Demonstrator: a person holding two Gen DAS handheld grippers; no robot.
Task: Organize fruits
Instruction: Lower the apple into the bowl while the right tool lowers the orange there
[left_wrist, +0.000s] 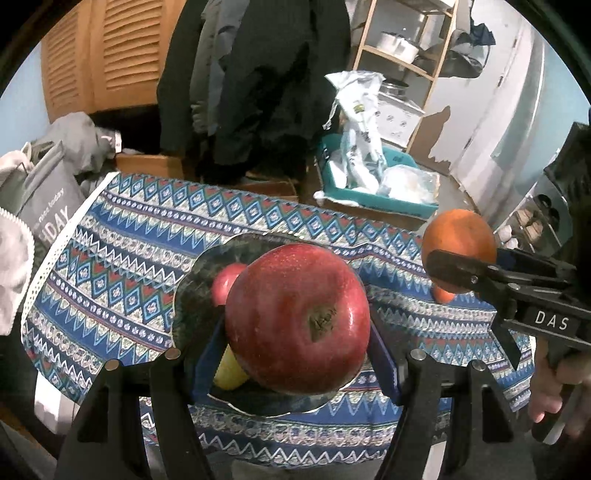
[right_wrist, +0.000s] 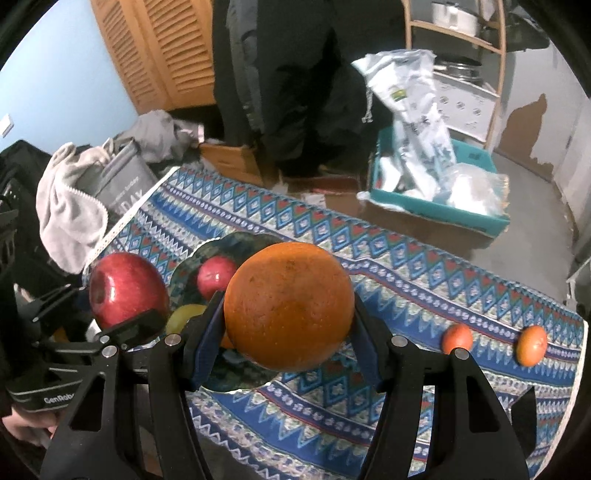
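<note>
Jaws of the left gripper (left_wrist: 297, 363) are clamped on a red apple (left_wrist: 297, 319), held above the dark plate (left_wrist: 192, 295); those of the right gripper (right_wrist: 286, 341) are closed around a large orange (right_wrist: 289, 305) beside it. A smaller apple (right_wrist: 216, 277) and a yellow fruit (right_wrist: 183, 317) are already plated. Both carried fruits appear due for lowering onto free plate space, then release. Two small oranges (right_wrist: 458, 338) remain on the desk (right_wrist: 406, 273).

Beyond the patterned blue tablecloth (right_wrist: 388, 266) we see light-blue walls (right_wrist: 55, 74), orange louvered doors (right_wrist: 166, 48), a wooden shelf rack (right_wrist: 495, 74) holding pots, dark hanging coats (right_wrist: 295, 74), and a teal crate (right_wrist: 436, 206) on the grey floor (right_wrist: 528, 192).
</note>
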